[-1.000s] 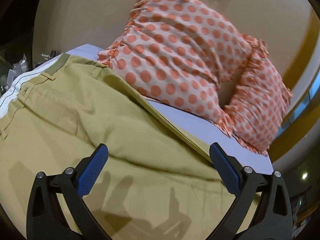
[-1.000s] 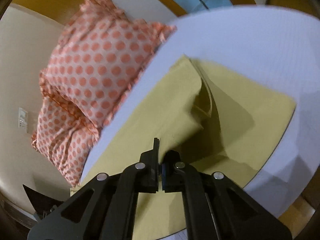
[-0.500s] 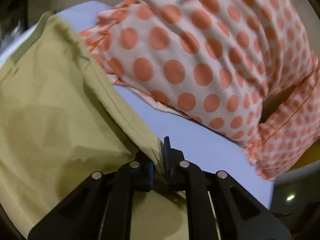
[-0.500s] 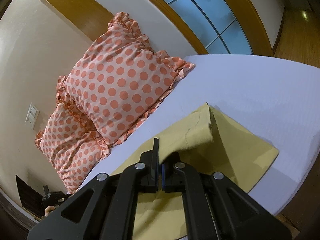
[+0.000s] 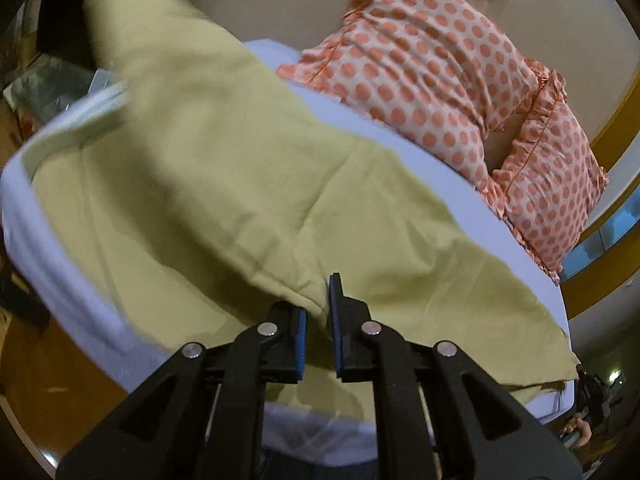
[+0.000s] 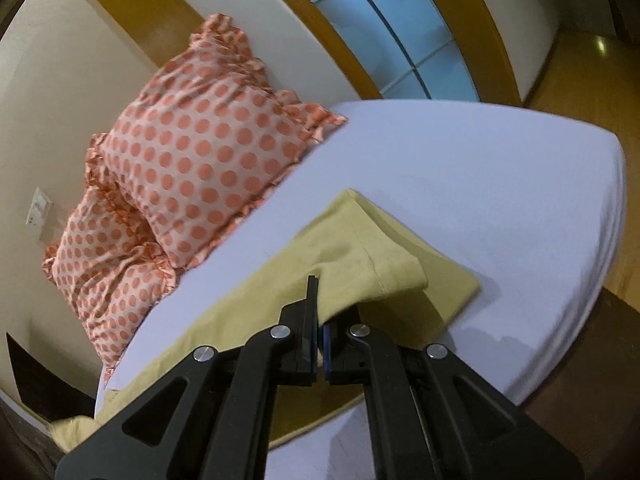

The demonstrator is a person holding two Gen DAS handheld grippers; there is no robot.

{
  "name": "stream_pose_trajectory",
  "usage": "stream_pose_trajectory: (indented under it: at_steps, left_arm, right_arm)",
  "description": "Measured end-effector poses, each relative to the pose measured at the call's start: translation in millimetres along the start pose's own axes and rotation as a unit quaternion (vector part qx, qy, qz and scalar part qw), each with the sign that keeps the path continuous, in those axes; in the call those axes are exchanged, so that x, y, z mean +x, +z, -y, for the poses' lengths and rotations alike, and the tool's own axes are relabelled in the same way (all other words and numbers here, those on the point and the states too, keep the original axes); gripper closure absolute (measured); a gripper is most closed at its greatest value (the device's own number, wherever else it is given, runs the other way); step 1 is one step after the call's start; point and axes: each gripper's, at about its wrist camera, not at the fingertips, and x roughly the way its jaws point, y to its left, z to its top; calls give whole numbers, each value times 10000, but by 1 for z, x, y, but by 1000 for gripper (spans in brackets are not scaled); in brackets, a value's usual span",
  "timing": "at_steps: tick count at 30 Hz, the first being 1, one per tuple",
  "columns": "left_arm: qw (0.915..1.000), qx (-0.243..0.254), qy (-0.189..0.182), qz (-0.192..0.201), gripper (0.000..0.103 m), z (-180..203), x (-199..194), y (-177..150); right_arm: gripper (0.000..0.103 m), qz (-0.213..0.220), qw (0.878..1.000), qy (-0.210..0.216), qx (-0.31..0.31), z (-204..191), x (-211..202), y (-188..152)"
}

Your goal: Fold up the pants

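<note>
Left wrist view: the left claw (image 5: pixel 318 320) is pinched tight on a raised ridge of the pants (image 5: pixel 224 168), lifting the near edge off the bed (image 5: pixel 440 164). The cloth runs away from the jaws, long axis stretching from the blurred top-left end to the bottom-right end, pillows (image 5: pixel 460 80) beyond.

Right wrist view: the right claw (image 6: pixel 320 320) is clamped on the pants (image 6: pixel 360 264) at the leg end, the hem curling over right at the jaws. The rest trails back lower-left. Each claw holds one end, so the coming fold looks set to run along that long axis.
</note>
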Motion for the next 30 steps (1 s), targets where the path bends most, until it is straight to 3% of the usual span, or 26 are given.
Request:
stream_pose_trajectory:
  at_steps: [3,4,5,7,9,13,17,19,21,23,25,30]
  left_arm:
    - [10000,64,1,20,93,-3,0,-15]
    - [10000,80,8,35,92,-4,0,-19]
    - [9999,100,19,56,89,-5,-1,-23]
    - [9999,118,5,99,88,-6,-3,-28]
    - [9998,159,-5,141,84,-7,-5,-33]
    - [9993,236,2,274,73,-7,-11,-37]
    - [9991,246,-56,329,67,-11,-17,-41]
    - [9990,275,-68,349,66,-12,-18,-42]
    - [9987,323,-80,373,63,-11,-20,-43]
    - [9985,369,-91,404,60,-10,-21,-45]
    - [9982,392,-133,428,59,-10,-22,-47]
    - [9978,265,-194,582,57,-22,-35,-51]
  right_arm:
    - [101,-82,9994,-262,-223,0,-4,-4]
    - [89,-81,9990,-338,-275,0,-8,-5]
    - [60,-22,9980,-533,-324,-1,-15,-6]
    - [26,277,9963,-736,-345,1,-27,-9]
    - [26,500,9940,-866,-444,2,-34,-12]
    - [40,250,9930,-1090,-368,9,-20,-18]
    - [41,116,9914,-1300,-131,19,-6,-25]
    - [41,271,9906,-1321,-218,15,-6,-29]
    - [52,250,9943,-993,-284,10,-1,-35]
    - [76,98,9977,-530,-406,4,9,-42]
    - [92,101,9989,-256,-381,3,16,-46]
    - [98,341,9970,221,-652,-20,9,-43]
